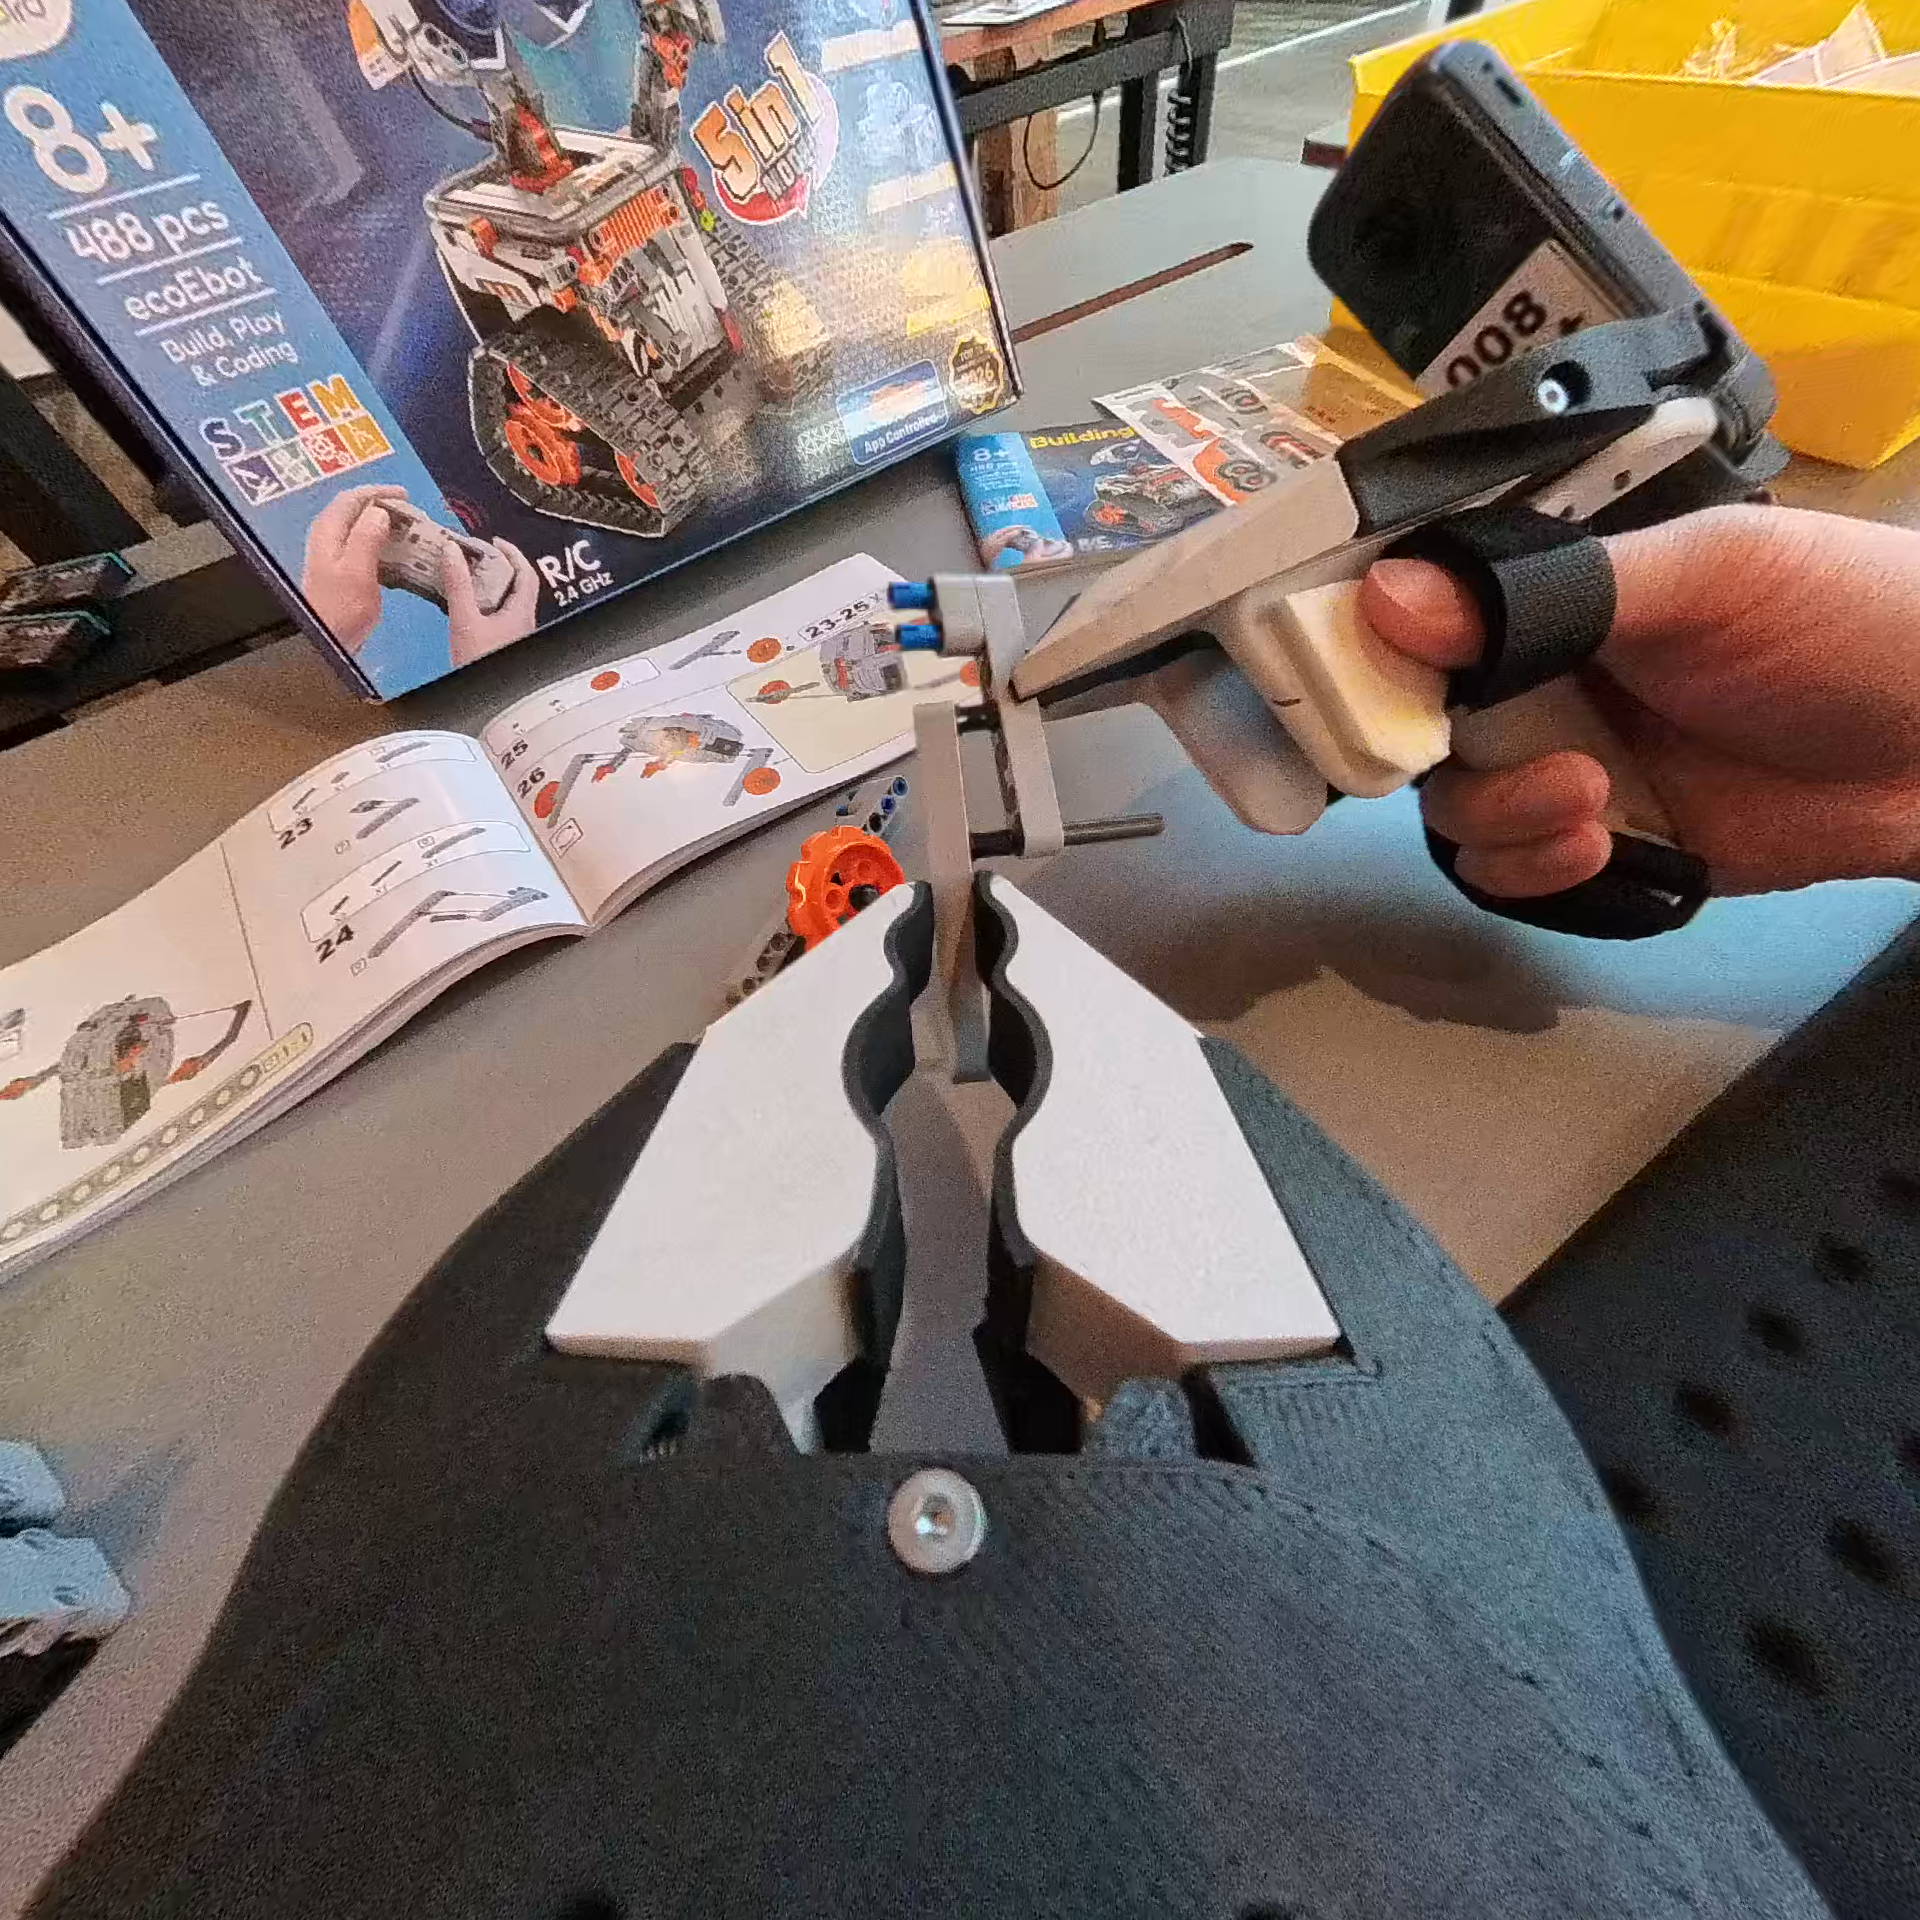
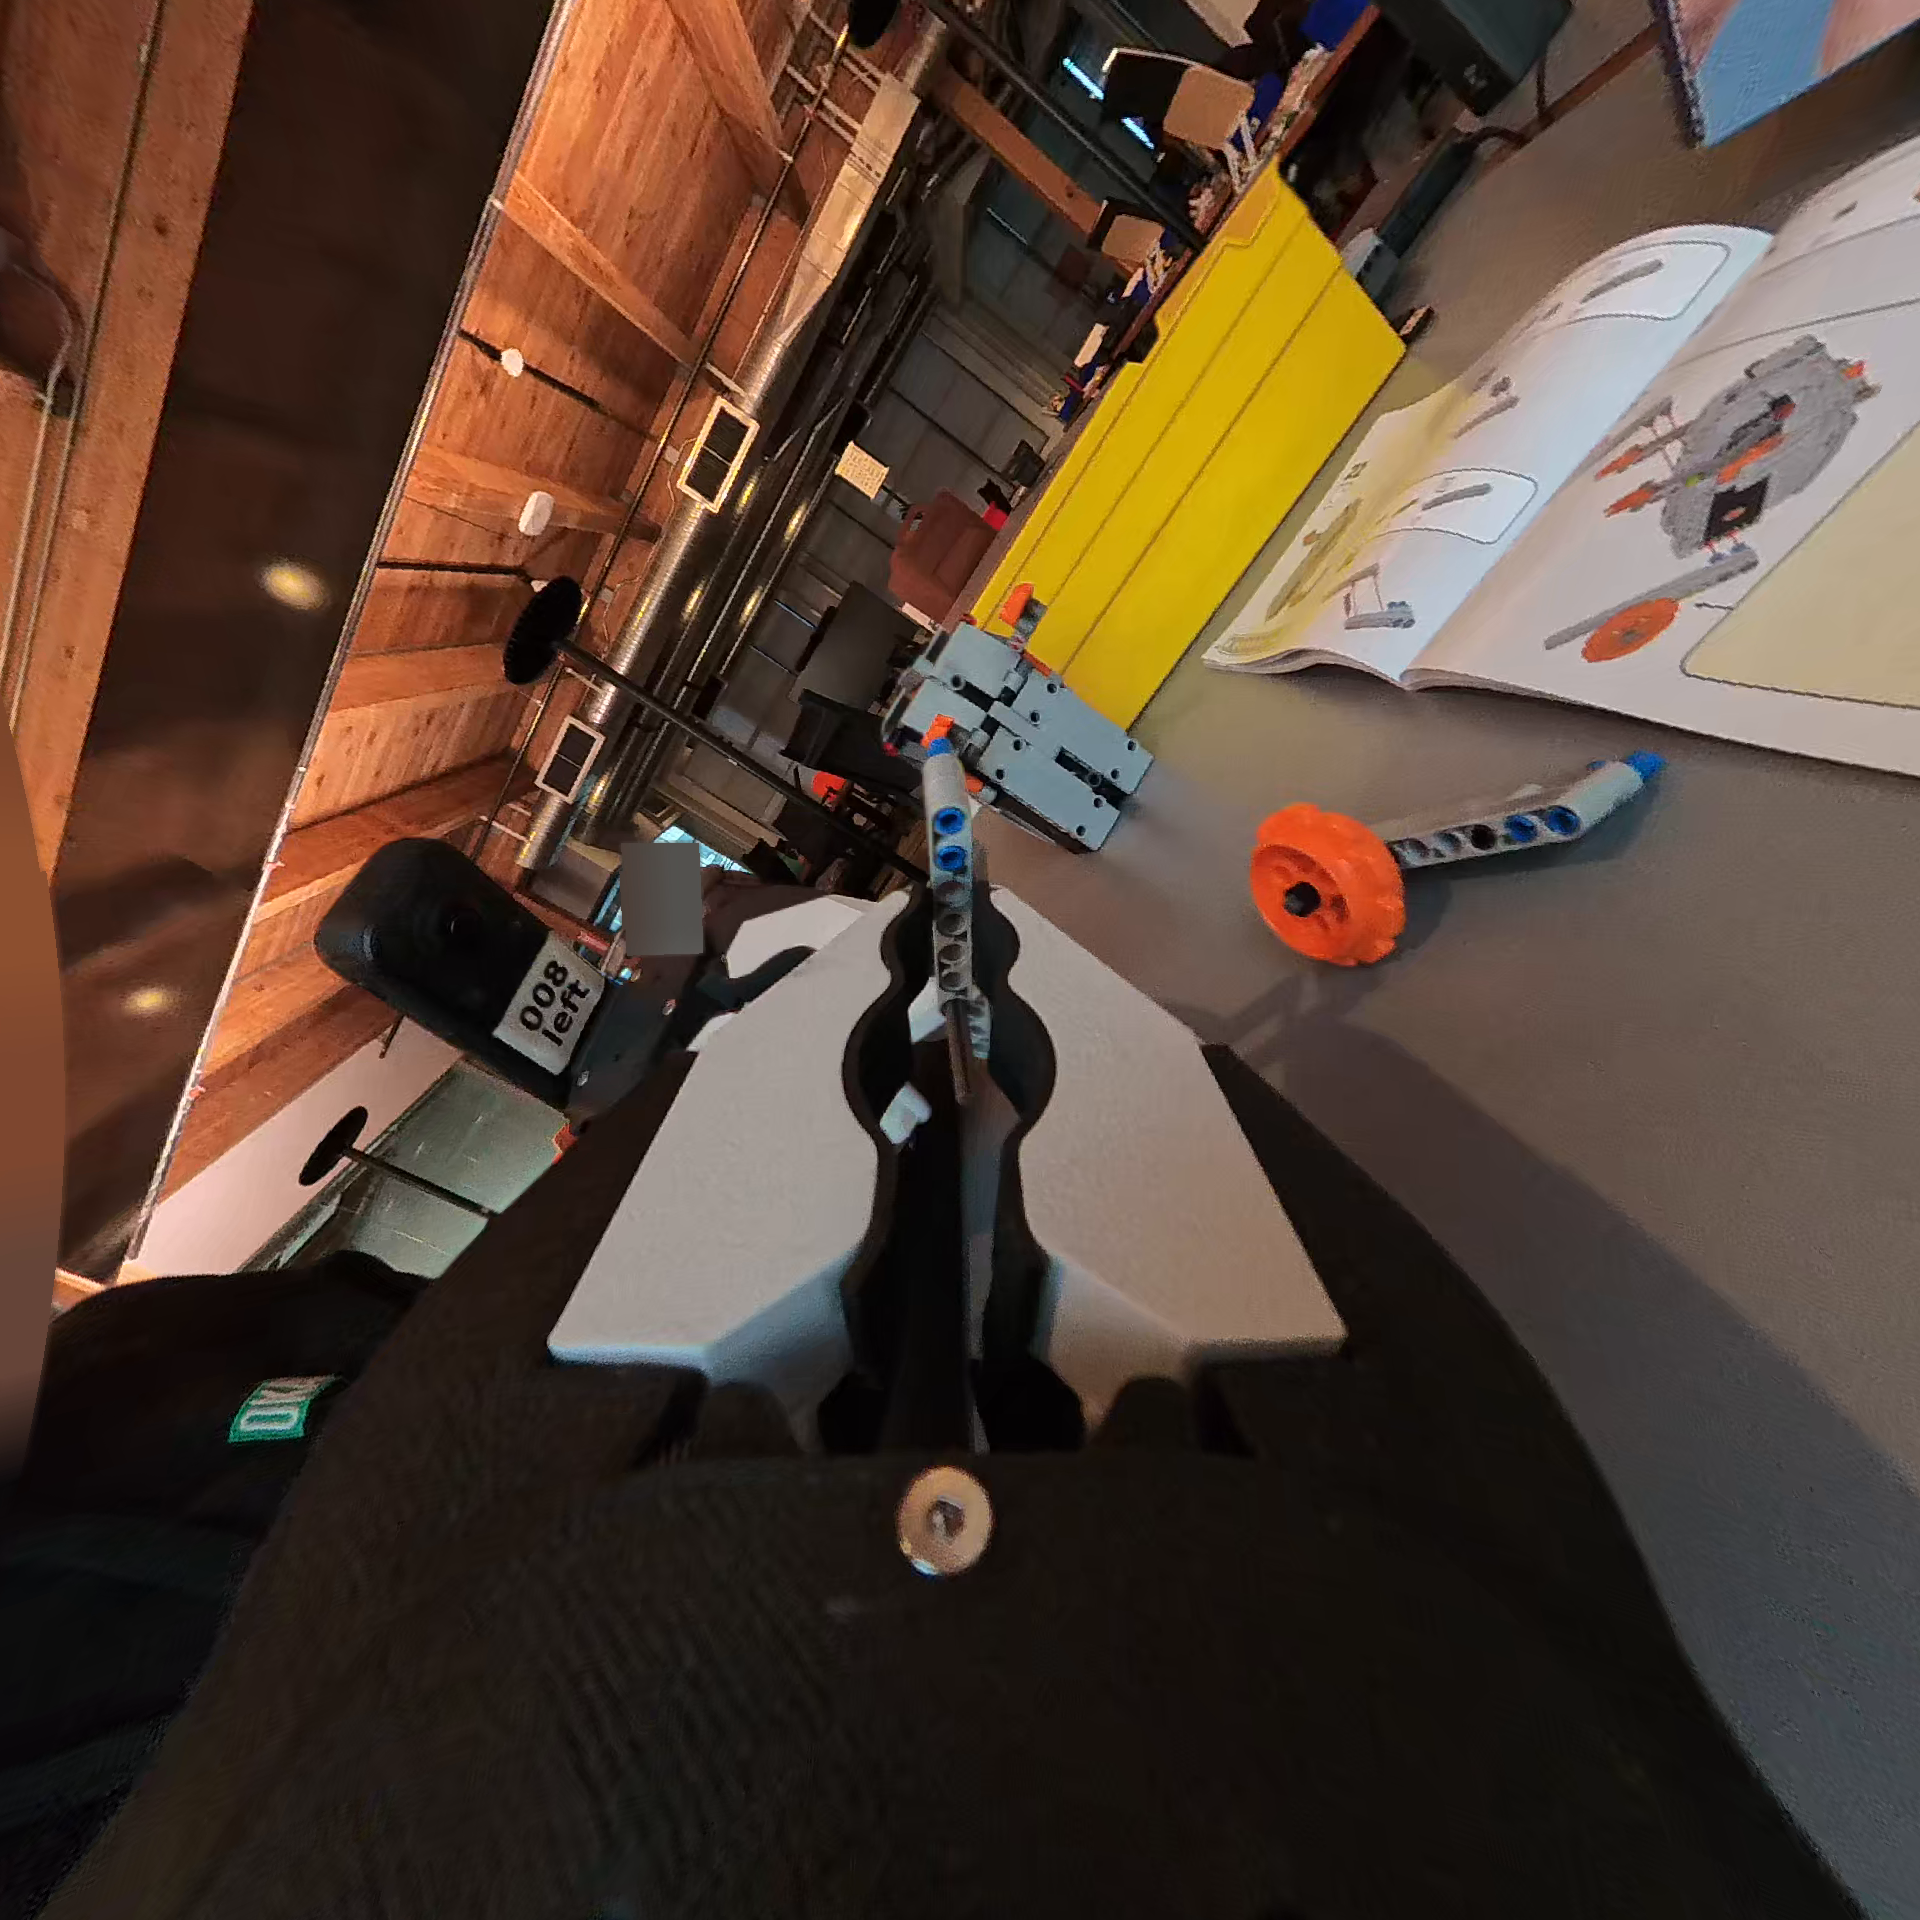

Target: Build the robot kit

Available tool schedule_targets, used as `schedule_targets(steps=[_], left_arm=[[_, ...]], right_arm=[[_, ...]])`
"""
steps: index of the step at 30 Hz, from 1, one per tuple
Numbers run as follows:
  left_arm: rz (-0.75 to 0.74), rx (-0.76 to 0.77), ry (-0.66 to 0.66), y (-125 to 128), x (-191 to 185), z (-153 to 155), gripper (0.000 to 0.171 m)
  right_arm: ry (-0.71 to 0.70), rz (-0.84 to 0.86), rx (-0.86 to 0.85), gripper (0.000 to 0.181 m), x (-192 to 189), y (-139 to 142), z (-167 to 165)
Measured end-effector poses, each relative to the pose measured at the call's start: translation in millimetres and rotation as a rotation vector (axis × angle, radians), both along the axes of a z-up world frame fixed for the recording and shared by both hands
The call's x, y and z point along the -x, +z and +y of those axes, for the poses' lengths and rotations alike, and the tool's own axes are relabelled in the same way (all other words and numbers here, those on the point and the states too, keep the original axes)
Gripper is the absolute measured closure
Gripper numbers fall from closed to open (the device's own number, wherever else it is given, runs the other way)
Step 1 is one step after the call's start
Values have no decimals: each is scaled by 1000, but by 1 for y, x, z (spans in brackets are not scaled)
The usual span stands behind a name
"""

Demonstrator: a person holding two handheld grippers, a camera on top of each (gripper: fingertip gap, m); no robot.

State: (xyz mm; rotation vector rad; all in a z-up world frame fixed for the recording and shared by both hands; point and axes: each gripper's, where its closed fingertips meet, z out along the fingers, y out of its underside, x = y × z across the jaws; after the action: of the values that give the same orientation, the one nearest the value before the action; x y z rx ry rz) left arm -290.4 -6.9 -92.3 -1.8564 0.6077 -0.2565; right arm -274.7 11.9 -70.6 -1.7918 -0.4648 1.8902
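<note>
Grey tabletop carries an open instruction booklet at nine o'clock of the left gripper, with a toy box standing at eleven o'clock. That gripper's jaws are closed on a flat grey beam, the lower piece of a small assembly held at twelve o'clock. An orange wheel on a grey beam lies just behind its fingertips. The right gripper, held in a hand, comes from three o'clock and clamps the other grey beam with blue pins. Yellow bin sits at two o'clock.
</note>
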Motion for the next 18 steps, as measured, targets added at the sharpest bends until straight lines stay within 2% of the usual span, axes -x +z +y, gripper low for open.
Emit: schedule_targets(steps=[5, 11, 18], left_arm=[[45, -2, 21, -3, 1, 0, 165], [56, 15, 54, -6, 5, 2, 166], [38, 21, 56, -6, 6, 2, 166]], right_arm=[[4, -3, -7, 176, 2, -2, 1], [-11, -92, -141, 176, 5, -5, 1], [28, -113, -139, 176, 10, -9, -4]])
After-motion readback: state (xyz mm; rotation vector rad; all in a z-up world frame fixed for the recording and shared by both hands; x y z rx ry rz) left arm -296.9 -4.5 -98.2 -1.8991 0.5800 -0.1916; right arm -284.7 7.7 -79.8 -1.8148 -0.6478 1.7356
